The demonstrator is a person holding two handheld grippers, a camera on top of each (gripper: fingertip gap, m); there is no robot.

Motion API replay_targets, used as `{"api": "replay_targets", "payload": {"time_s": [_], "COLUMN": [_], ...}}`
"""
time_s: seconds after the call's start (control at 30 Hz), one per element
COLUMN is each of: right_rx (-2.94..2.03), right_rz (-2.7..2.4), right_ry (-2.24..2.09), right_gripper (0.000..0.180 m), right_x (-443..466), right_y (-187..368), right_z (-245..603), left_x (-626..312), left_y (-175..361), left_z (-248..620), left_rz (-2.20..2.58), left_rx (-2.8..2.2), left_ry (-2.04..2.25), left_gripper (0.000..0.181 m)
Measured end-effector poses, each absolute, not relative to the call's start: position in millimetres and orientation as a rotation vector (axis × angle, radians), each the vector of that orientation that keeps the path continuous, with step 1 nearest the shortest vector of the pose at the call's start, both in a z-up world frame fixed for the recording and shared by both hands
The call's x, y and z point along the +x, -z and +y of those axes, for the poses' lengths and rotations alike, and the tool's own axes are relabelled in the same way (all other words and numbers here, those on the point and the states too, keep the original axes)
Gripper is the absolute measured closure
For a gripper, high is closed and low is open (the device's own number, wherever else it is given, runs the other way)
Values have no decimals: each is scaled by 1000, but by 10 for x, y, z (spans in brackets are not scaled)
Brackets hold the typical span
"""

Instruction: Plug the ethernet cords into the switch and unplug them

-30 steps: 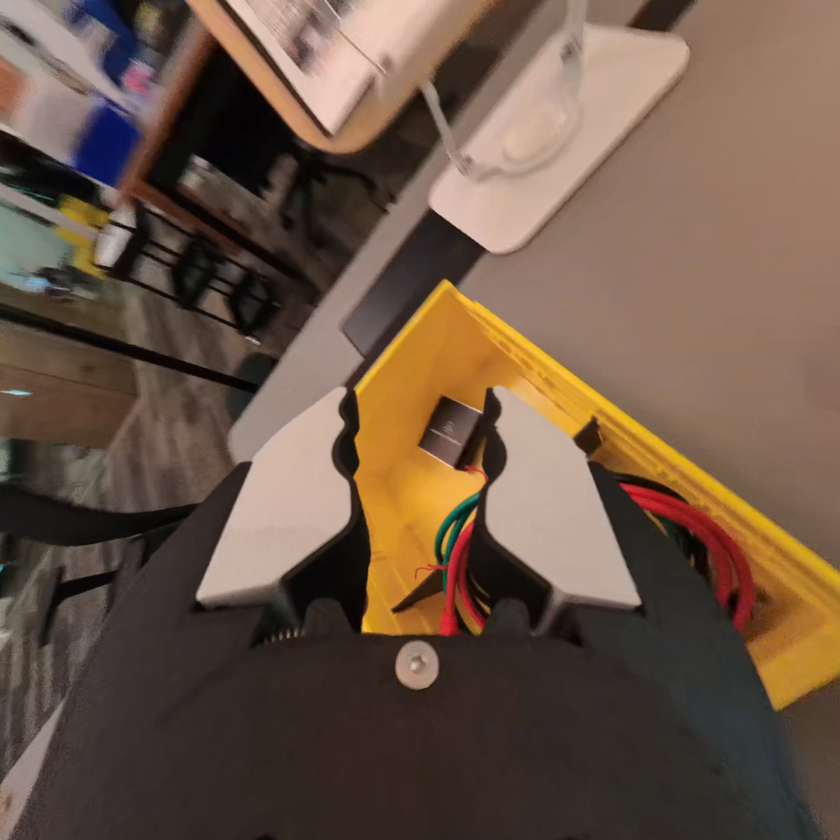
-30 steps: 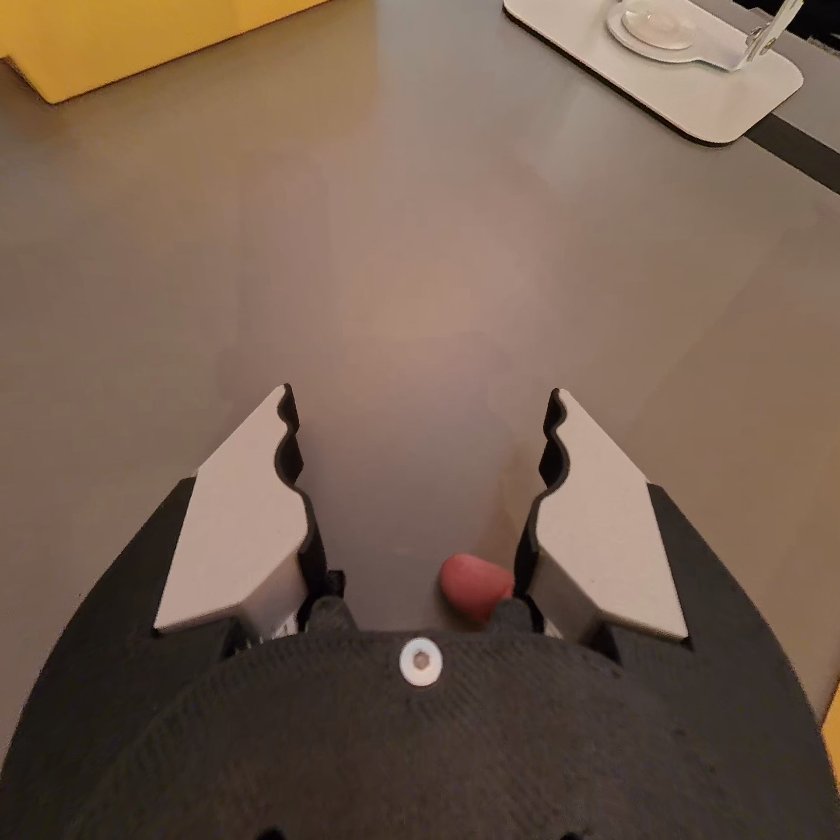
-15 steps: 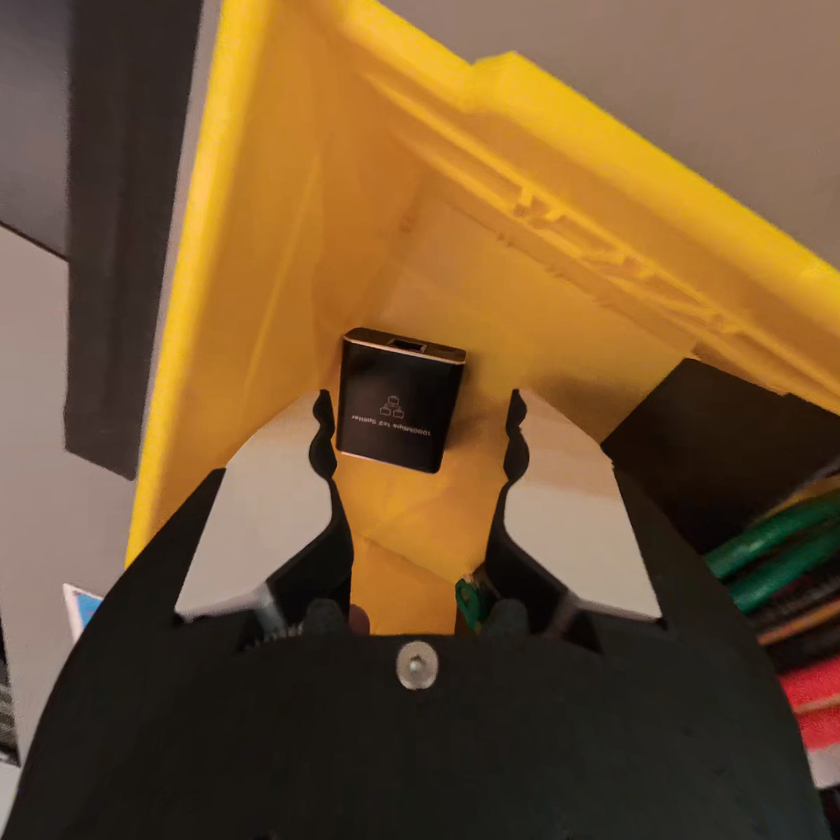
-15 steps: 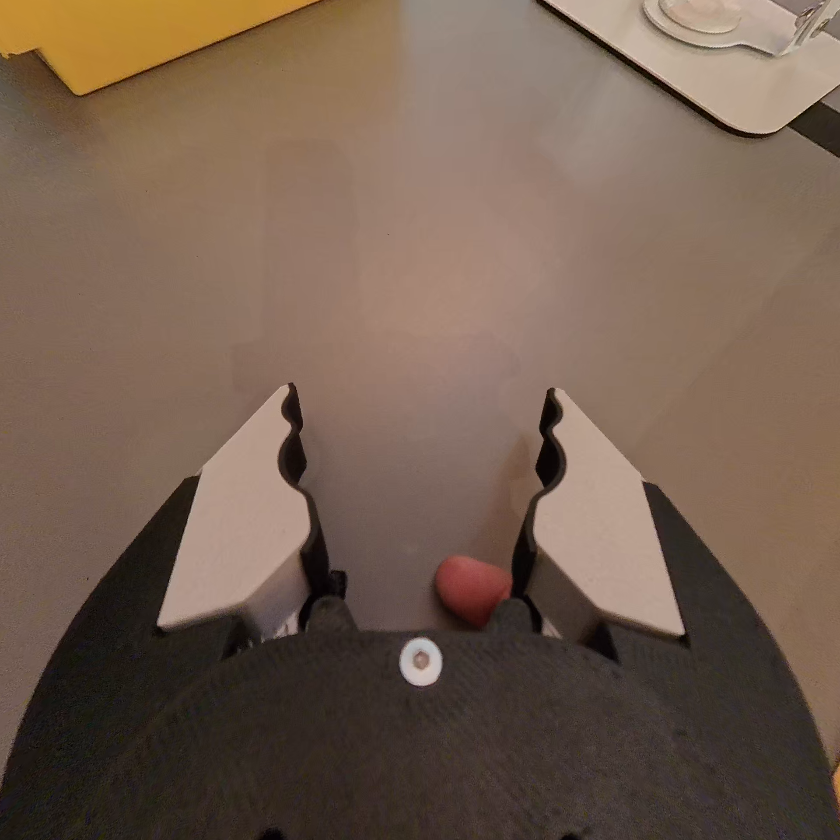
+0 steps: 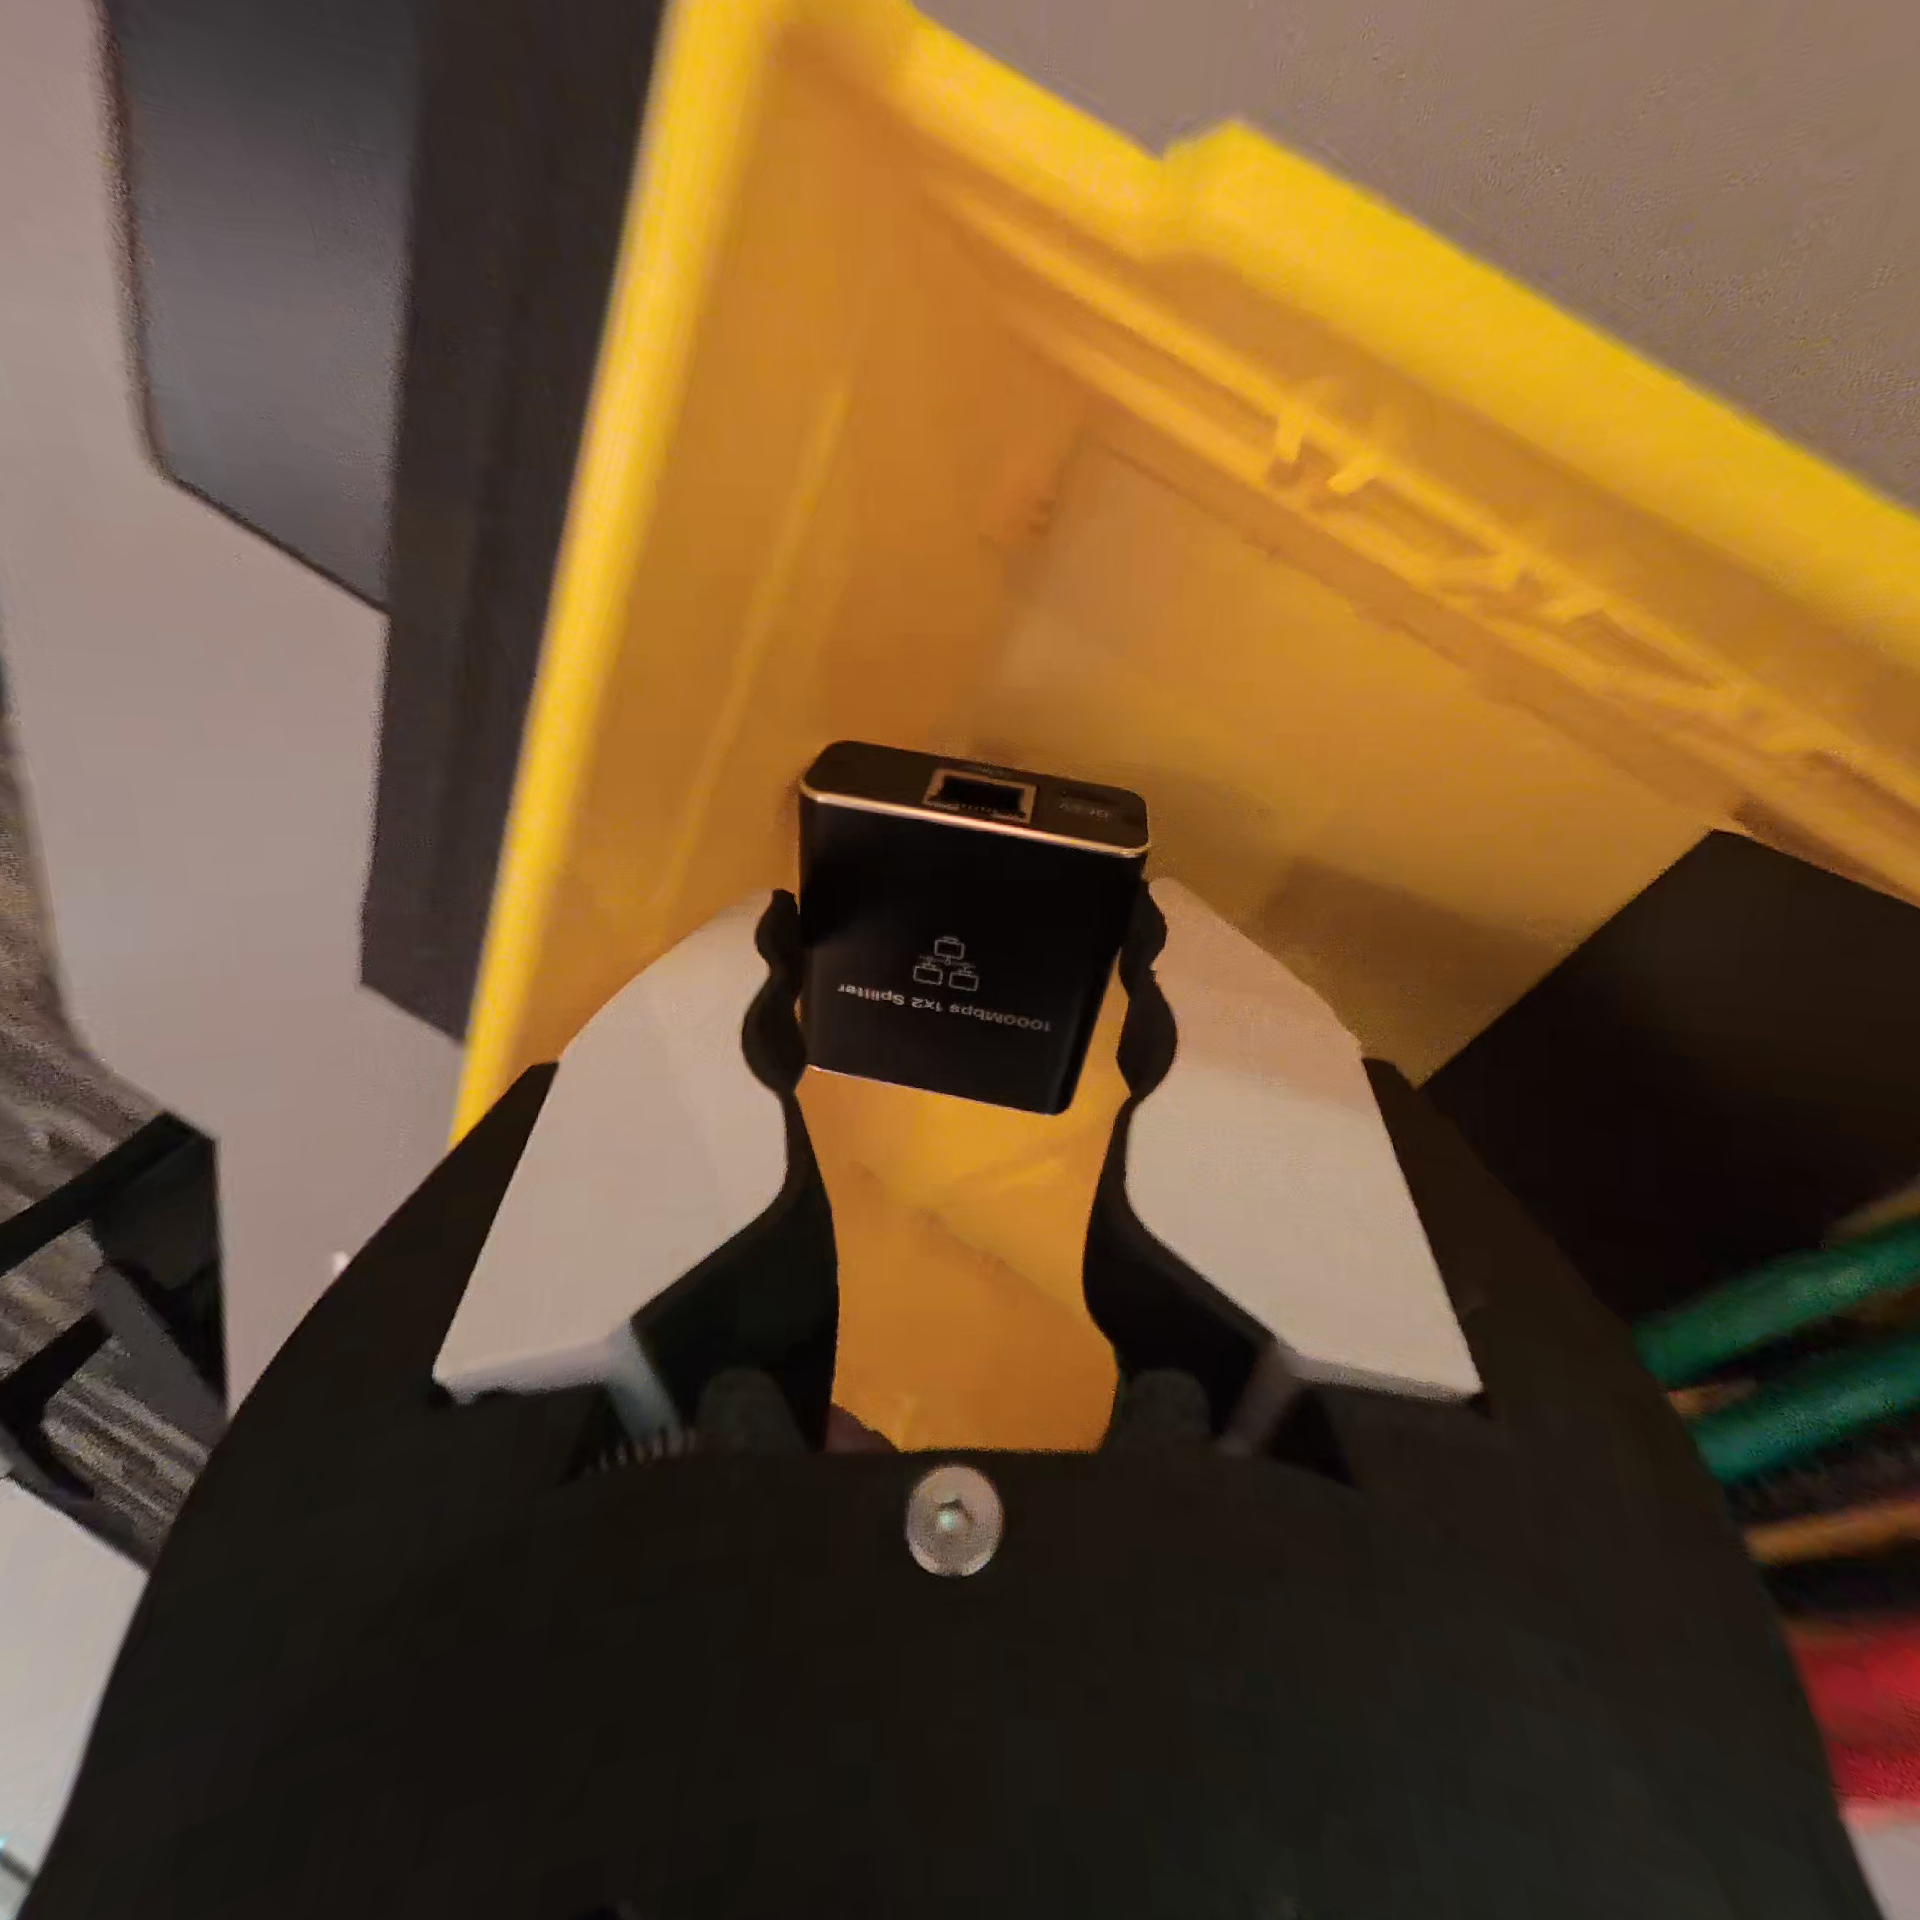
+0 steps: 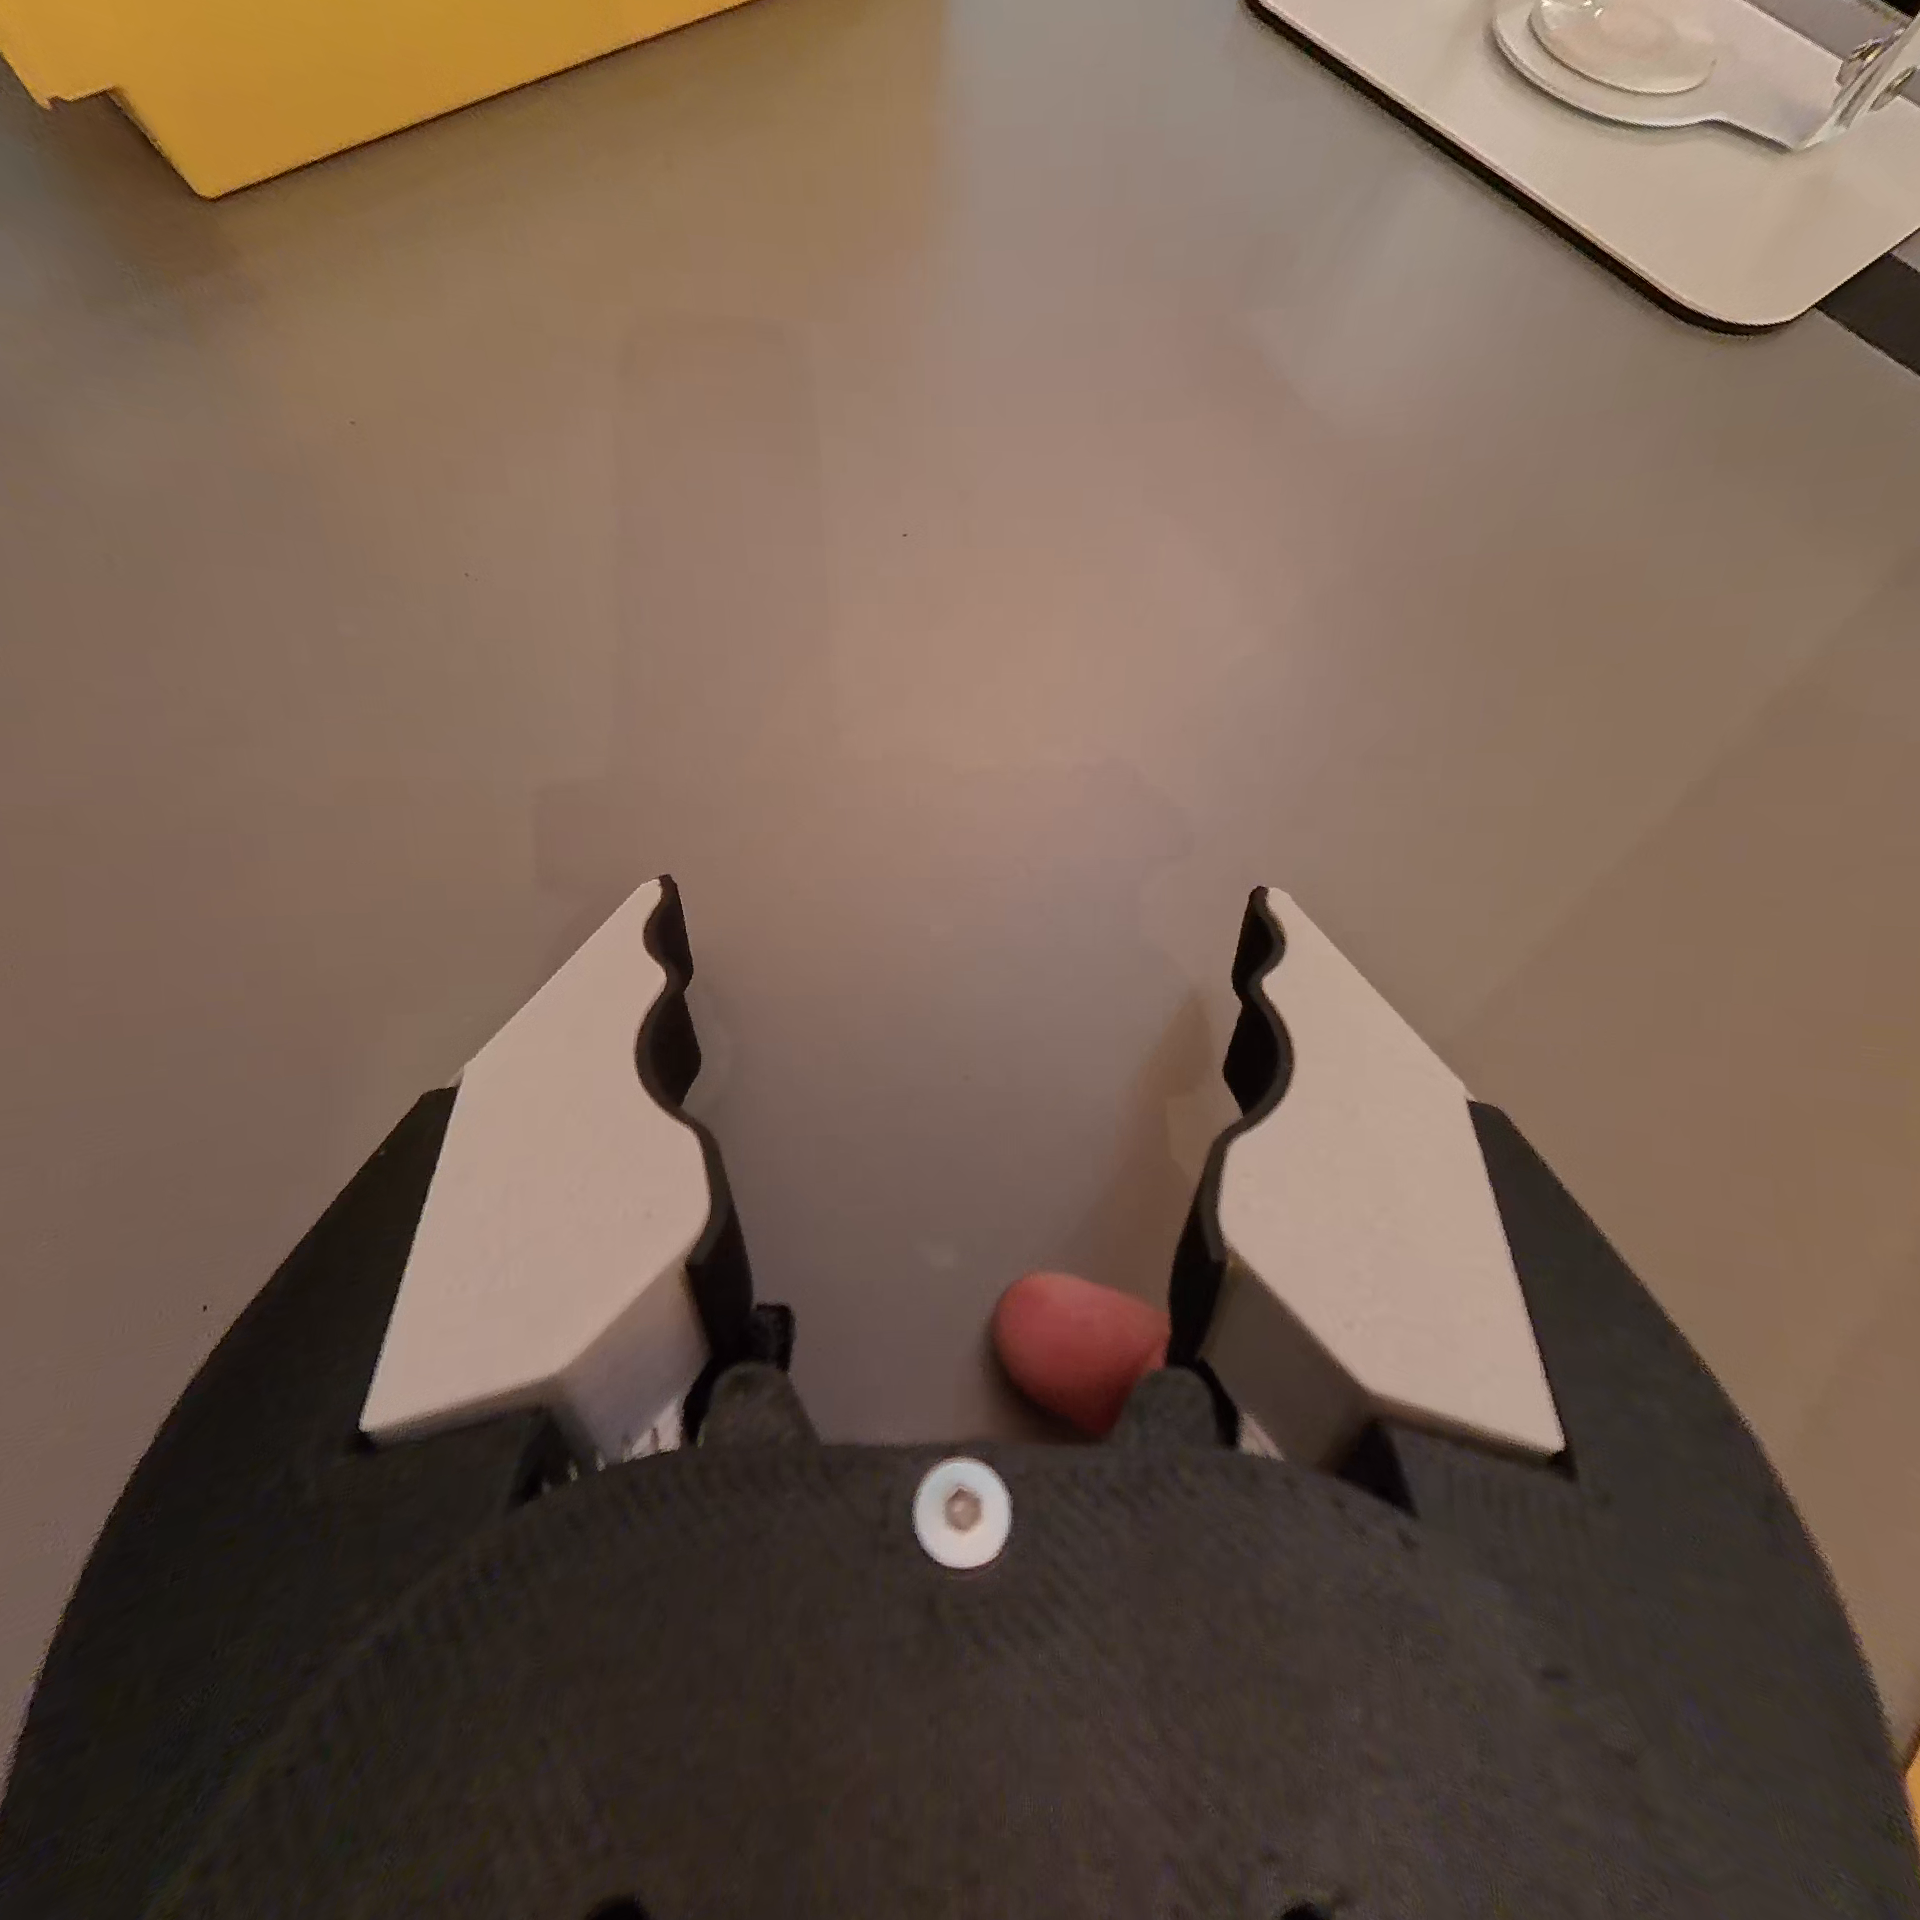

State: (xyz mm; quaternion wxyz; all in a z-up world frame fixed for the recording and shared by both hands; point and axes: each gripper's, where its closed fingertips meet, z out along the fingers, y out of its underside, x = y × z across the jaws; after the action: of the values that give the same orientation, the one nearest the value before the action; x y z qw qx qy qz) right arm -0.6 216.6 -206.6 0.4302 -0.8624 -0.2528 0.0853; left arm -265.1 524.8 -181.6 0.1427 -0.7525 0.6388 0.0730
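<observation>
In the left wrist view the small black switch (image 5: 961, 997) sits between my left gripper's (image 5: 961, 909) fingers inside the yellow bin (image 5: 831, 416), with an open port on its far end. Both fingers touch its sides, so the left gripper is shut on it. Green ethernet cords (image 5: 1787, 1288) and a red cord (image 5: 1860, 1683) lie in the bin at the right, blurred. My right gripper (image 6: 966, 904) is open and empty over the grey table (image 6: 935, 520). No cord shows in the right wrist view.
A black block (image 5: 1662, 1039) sits in the bin right of the switch. In the right wrist view the yellow bin's corner (image 6: 312, 83) is at the far left and a white stand base (image 6: 1558, 156) at the far right. A person's fingertip (image 6: 1075, 1351) shows between the right fingers. Some 40 cm of space lies between my two pairs of fingers.
My left gripper went down into the bin, moved forward around the switch and closed on its sides. The right gripper drifted slightly and stayed open.
</observation>
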Motion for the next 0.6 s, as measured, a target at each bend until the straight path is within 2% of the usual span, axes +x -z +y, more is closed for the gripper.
{"api": "replay_targets", "payload": {"time_s": [0.03,0.23,0.37,0.47,0.6], "right_rx": [-2152,-2150,-2146,-2134,-2128], "right_rz": [-631,-631,-622,-588,-535], "right_ry": [-212,-214,-217,-217,-182], "right_gripper": [76,76,76,77,77], "right_x": [-6,-7,1,45,216], "right_y": [2066,2063,2050,2017,1988], "right_z": [2166,2166,2169,2194,2248], "left_x": [-2649,-2507,-1996,-1469,-821], "left_y": [1697,963,544,584,1025], "left_z": [5256,5107,4658,4201,3602], "left_rz": [1817,1727,1731,1823,1988], "left_rx": [-2147,-1989,-1839,-1738,-1672], "left_ry": [-218,-232,-100,-24,62], "left_gripper": [122,122,122,122,122]}}
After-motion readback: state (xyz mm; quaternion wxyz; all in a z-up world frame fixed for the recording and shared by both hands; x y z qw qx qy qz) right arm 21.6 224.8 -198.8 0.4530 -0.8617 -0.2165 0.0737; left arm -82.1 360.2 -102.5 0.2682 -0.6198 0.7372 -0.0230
